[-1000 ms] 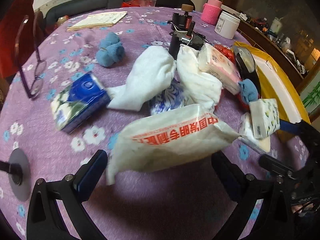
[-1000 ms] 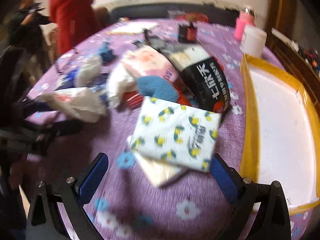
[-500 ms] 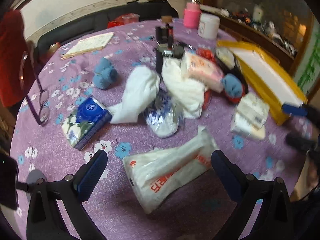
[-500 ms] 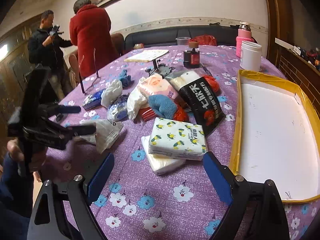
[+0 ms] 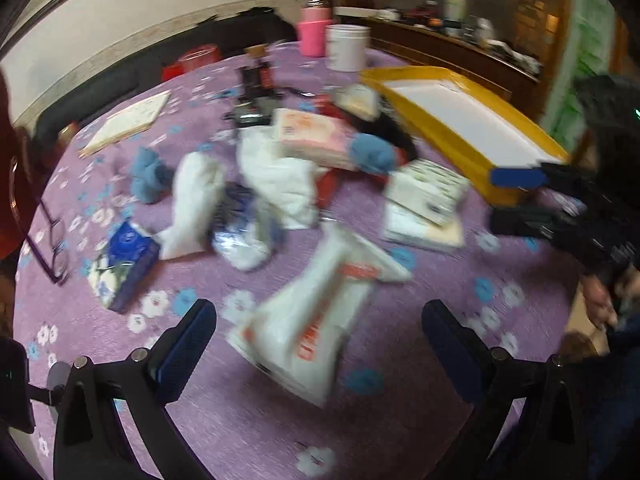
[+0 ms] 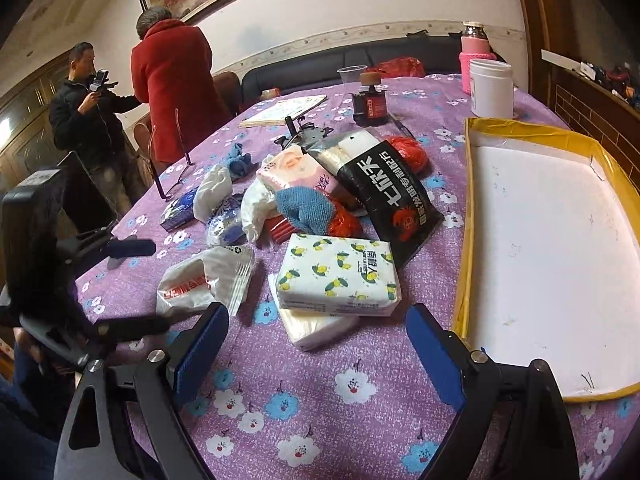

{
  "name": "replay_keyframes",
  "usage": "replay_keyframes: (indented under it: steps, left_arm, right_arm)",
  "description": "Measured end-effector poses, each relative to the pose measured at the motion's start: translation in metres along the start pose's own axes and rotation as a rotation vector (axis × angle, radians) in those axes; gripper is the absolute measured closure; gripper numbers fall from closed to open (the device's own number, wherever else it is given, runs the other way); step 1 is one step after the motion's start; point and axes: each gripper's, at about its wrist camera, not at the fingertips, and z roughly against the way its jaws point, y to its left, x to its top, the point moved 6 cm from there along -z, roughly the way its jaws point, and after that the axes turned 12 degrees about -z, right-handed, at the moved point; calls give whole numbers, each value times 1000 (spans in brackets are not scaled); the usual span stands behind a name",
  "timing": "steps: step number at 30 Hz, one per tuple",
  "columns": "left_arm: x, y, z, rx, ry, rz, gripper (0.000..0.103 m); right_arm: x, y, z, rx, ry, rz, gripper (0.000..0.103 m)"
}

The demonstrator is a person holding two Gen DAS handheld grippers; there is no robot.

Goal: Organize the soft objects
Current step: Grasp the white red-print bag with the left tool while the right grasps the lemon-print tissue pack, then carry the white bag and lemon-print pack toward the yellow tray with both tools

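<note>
My left gripper (image 5: 320,344) is open above the purple flowered tablecloth. A white bag with red print (image 5: 316,320) lies flat on the cloth ahead of it, between the fingers but untouched; this view is blurred. My right gripper (image 6: 318,352) is open too, a little short of a lemon-print tissue pack (image 6: 338,280) that rests on a plain white pack (image 6: 316,324). The left gripper (image 6: 128,286) shows at the left of the right wrist view, straddling the same white bag (image 6: 204,280). The right gripper (image 5: 520,198) shows at the right of the left wrist view.
A white tray with a yellow rim (image 6: 472,216) lies at the right. Mid-table is a heap: black bag (image 6: 384,196), pink tissue pack (image 6: 296,172), blue knit cloth (image 6: 308,208), white cloths (image 6: 218,188), blue pack (image 6: 176,210). A white jar (image 6: 491,88) stands behind. Two people stand back left.
The white bag, close up between my left fingers a second ago, now lies farther off on the cloth; that gripper drew back and rolled. My right gripper backed away from the lemon pack.
</note>
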Motion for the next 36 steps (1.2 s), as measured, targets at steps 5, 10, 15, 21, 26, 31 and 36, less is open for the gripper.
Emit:
replay_keyframes:
  steps: [5, 10, 15, 21, 26, 31, 36]
  left_arm:
    - [2, 6, -21, -15, 37, 37, 1]
    - [2, -5, -35, 13, 63, 16, 1]
    - [0, -6, -44, 24, 75, 44, 36]
    - [1, -4, -38, 29, 42, 88, 60]
    - [11, -5, -27, 53, -22, 131, 62]
    - [22, 1, -20, 138, -66, 167, 62]
    - [25, 6, -15, 221, -88, 180, 62]
  right_arm:
    - [12, 1, -14, -31, 18, -10, 10]
    - [23, 0, -35, -83, 60, -11, 10]
    - [23, -6, -53, -101, 107, -53, 10]
    - [18, -3, -46, -106, 75, -49, 26]
    - [22, 1, -28, -86, 7, -41, 26]
    - [21, 0, -21, -73, -27, -53, 26]
    - [18, -1, -21, -64, -24, -61, 26]
